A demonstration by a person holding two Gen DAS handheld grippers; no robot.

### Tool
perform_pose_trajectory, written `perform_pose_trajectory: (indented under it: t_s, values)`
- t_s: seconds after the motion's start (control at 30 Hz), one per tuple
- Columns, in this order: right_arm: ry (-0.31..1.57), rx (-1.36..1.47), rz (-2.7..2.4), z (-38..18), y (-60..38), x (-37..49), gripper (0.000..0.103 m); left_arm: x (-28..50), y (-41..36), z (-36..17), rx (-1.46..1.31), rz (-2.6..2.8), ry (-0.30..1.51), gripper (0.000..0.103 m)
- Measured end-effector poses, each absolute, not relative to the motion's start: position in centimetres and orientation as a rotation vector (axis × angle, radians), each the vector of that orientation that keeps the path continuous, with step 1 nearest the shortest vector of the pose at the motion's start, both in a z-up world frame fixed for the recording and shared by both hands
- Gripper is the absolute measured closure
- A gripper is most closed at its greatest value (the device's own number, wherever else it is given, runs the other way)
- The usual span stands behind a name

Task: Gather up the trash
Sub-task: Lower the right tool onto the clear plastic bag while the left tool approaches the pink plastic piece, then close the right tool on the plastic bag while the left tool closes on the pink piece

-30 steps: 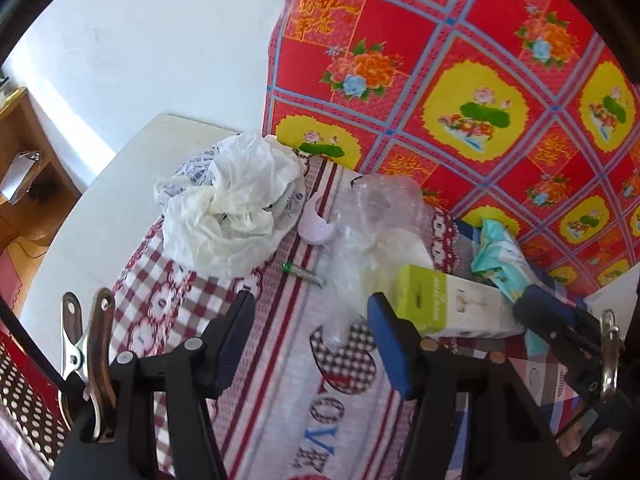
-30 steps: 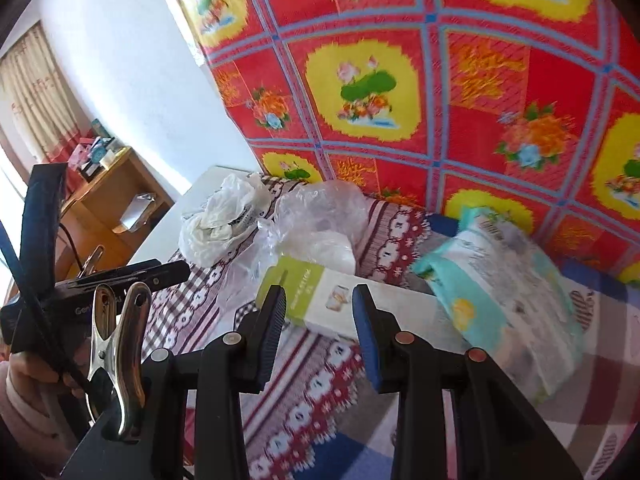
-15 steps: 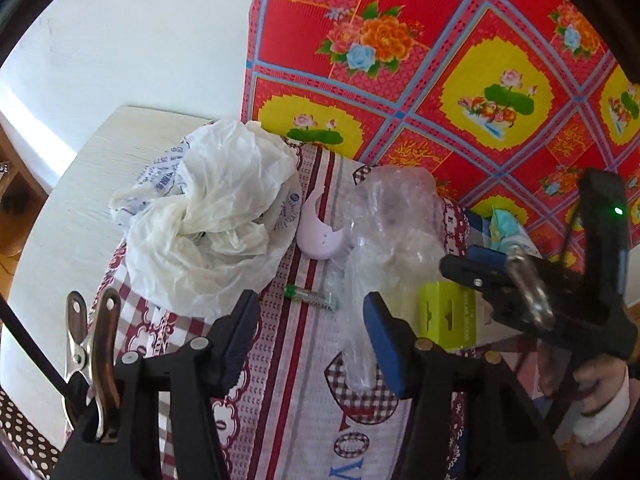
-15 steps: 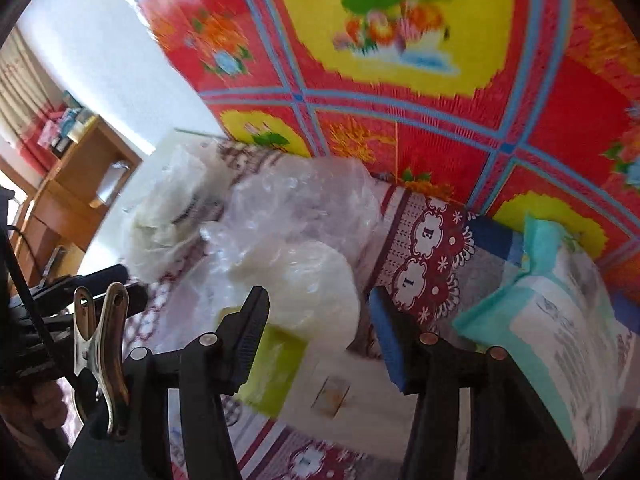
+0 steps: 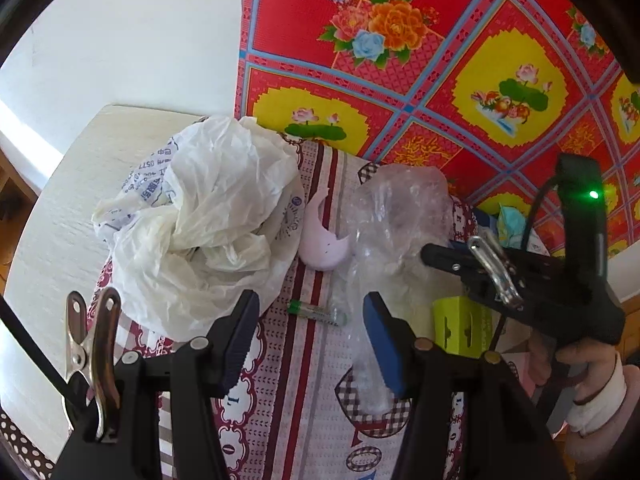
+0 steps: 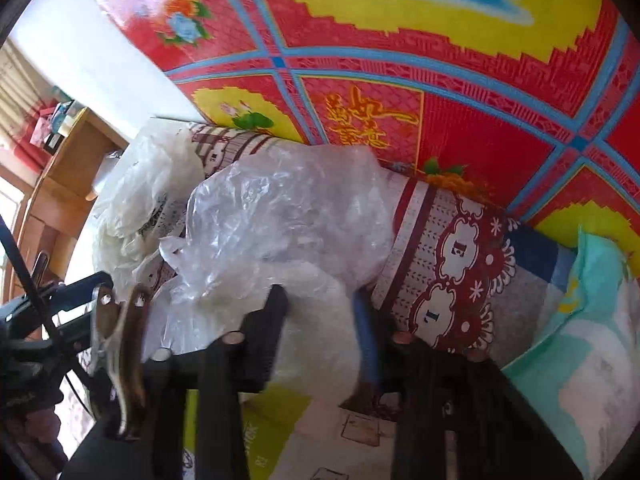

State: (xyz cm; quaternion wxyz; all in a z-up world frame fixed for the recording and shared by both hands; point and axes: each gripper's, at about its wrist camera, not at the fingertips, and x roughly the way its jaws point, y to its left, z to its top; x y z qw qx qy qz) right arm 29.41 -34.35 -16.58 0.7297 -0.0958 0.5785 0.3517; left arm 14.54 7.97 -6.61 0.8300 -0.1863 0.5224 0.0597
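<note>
A crumpled white plastic bag (image 5: 200,232) lies on the patterned cloth (image 5: 304,400). Right of it are a pink shell-like scrap (image 5: 324,248) and a clear plastic bag (image 5: 400,216). A small green-capped tube (image 5: 316,312) lies just past my left gripper (image 5: 310,336), which is open and holds nothing. My right gripper (image 6: 318,326) points down into the clear plastic bag (image 6: 288,216). Its jaws are closing, and the bag's white lump (image 6: 320,300) fills the gap between the pads. A hand (image 5: 592,364) holds that gripper at the right of the left wrist view.
A yellow-green box (image 6: 272,412) lies under the right gripper, also visible as the box (image 5: 460,326). A teal wipes pack (image 6: 580,320) lies to the right. A red floral sheet (image 5: 400,80) hangs behind. A wooden shelf (image 6: 68,168) stands at the left.
The right gripper came down over the clear bag, opened wider, then narrowed on its white lump. It entered the left view from the right. The left gripper sank slightly toward the tube.
</note>
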Motion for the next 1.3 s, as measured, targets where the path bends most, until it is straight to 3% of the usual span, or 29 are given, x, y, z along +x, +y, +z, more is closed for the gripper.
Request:
perform_pose_trajectory:
  t_s: [0.1, 0.2, 0.33, 0.47, 0.73, 1.03, 1.23, 1.3]
  values:
    - [1.254, -0.202, 0.771, -16.0, -35.1, 29.0, 0.093, 15.0, 7.9, -6.8, -0.392, 0.115, 1.114, 0.047]
    - [1.212, -0.215, 0.733, -15.1, -36.4, 28.7, 0.097, 15.7, 7.5, -6.9, -0.385, 0.099, 1.118, 0.047]
    - [1.186, -0.183, 0.657, -14.1, -38.7, 28.6, 0.098, 16.5, 6.8, -7.0, -0.366, 0.074, 1.118, 0.047]
    - [1.146, -0.160, 0.568, -12.9, -41.3, 28.8, 0.098, 17.7, 6.0, -7.5, -0.341, 0.034, 1.121, 0.060]
    - [1.149, -0.091, 0.531, -13.0, -43.5, 29.1, 0.098, 20.2, 5.6, -10.3, -0.282, 0.098, 1.205, 0.061]
    - [1.149, -0.051, 0.580, -13.3, -43.9, 28.7, 0.096, 22.3, 6.2, -11.0, -0.279, 0.105, 1.167, 0.051]
    - [1.166, -0.037, 0.589, -14.0, -44.0, 29.2, 0.083, 23.4, 4.4, -11.2, -0.169, 0.114, 1.154, 0.051]
    - [1.166, -0.040, 0.598, -14.2, -43.6, 29.3, 0.077, 23.3, 3.7, -11.3, -0.132, 0.123, 1.141, 0.057]
